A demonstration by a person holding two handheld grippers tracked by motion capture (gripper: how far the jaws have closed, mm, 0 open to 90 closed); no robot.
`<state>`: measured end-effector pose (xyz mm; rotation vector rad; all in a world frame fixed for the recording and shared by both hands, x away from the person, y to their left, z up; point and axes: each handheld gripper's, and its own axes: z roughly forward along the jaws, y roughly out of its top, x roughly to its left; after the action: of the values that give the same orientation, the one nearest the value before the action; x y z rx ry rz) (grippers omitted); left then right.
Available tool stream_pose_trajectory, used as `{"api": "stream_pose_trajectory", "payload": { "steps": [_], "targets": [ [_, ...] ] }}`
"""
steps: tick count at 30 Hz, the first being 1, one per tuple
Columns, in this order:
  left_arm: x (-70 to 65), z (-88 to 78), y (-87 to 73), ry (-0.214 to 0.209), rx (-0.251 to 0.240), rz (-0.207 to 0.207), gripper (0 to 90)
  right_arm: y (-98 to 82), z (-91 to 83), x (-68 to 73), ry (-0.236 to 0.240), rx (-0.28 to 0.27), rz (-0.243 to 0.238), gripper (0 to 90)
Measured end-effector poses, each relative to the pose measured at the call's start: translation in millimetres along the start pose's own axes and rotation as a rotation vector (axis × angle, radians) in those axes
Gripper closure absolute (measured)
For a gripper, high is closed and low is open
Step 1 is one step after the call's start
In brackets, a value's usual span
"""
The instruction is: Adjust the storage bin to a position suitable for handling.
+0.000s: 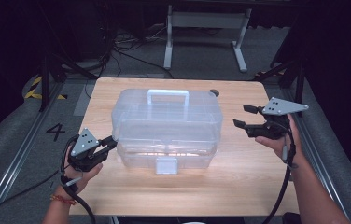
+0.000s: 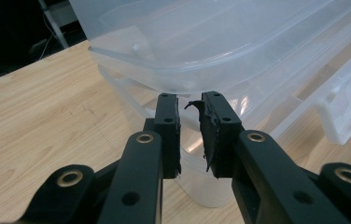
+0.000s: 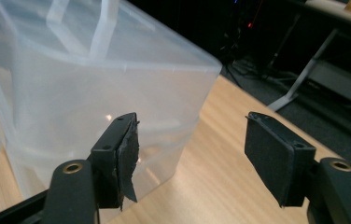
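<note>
Clear plastic, pale wood

Your box [image 1: 166,126] is glossy see-through plastic; your table [image 1: 239,182] is smooth matt wood; each claw is matt black.

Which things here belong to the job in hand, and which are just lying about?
In the job:
- clear plastic box, lid on, white latch at its front
- left gripper, shut, tips at the box's left end
- right gripper, open, off the box's right end

Lying about:
- wooden table
- white frame on the floor behind
- floor cables

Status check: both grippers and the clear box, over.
Left gripper shut, at clear box's front-left corner. Right gripper open, empty, short of box's right end. Front latch down. Table unobstructed.
</note>
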<state>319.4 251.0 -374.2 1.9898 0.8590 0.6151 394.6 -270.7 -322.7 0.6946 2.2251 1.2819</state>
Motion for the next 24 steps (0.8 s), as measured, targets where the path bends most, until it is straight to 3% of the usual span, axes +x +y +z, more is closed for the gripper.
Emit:
{"api": "stream_pose_trajectory", "payload": {
  "steps": [8,13,24],
  "targets": [
    [2.2,-1.2,7.2,0.004,-0.002,0.01,77.8,-22.4,14.1,9.4,0.03,0.025,0.013,37.0],
    [4.8,-1.5,11.3,0.004,-0.002,0.012,77.8,-27.3,23.4,14.6,0.041,0.051,-0.006,36.8],
    [6.2,1.3,12.6,0.004,0.0,0.011,77.0,-28.3,39.4,32.1,0.073,-0.013,-0.022,36.2]
  ]
}}
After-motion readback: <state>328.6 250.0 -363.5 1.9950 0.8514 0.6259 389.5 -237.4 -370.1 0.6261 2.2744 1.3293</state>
